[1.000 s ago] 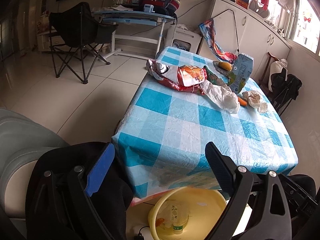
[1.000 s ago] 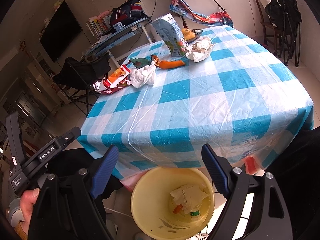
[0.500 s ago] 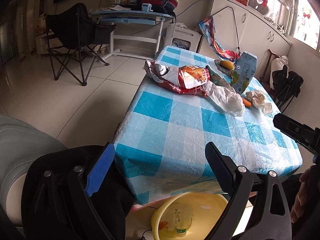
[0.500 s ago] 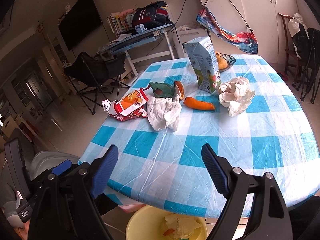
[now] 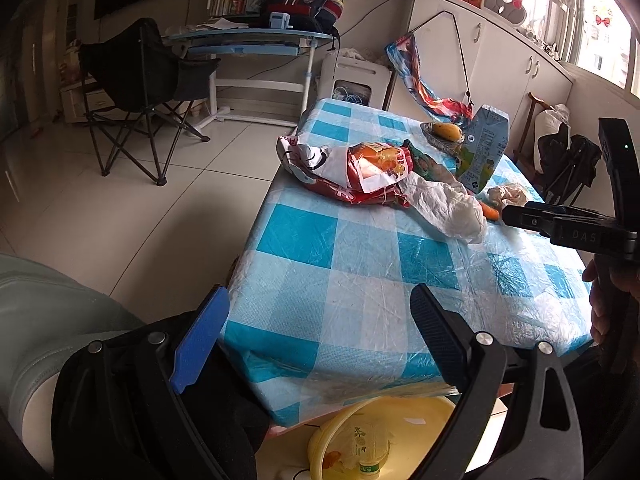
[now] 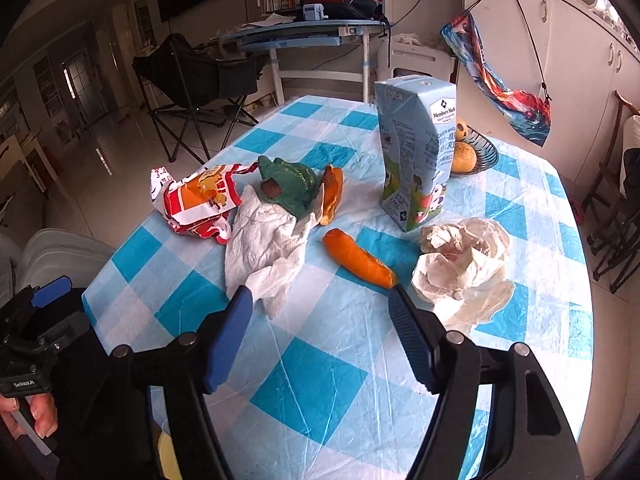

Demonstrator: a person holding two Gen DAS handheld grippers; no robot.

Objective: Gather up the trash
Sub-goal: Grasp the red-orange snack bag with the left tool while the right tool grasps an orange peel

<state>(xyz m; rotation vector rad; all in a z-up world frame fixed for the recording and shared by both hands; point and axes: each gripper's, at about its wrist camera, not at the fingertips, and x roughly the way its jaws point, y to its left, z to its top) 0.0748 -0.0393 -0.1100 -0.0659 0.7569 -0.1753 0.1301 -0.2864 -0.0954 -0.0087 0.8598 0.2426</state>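
Note:
Trash lies on the blue-checked table [image 6: 328,380]: a red and white snack bag [image 6: 196,204], a white napkin [image 6: 264,256], a green wrapper [image 6: 288,184], an orange peel strip [image 6: 358,260], crumpled tissue [image 6: 464,268] and a milk carton [image 6: 416,156]. My right gripper [image 6: 320,336] hovers over the table just short of the peel, its jaws closing with nothing between them. My left gripper [image 5: 316,344] stays open at the table's near corner, above a yellow bin [image 5: 404,424] that holds a bottle and scraps. In the left wrist view the snack bag [image 5: 360,172] and napkin [image 5: 448,208] lie mid-table.
A fruit basket [image 6: 476,152] stands behind the carton. A black folding chair [image 5: 136,92] and a desk with a bag [image 5: 256,40] are across the floor. Dark chairs [image 6: 616,216] stand right of the table. The right tool's body [image 5: 576,228] reaches over the table's right side.
My right gripper swung up from over the yellow bin toward the trash on the table, rolled level, and its jaws narrowed. The left gripper barely shifted.

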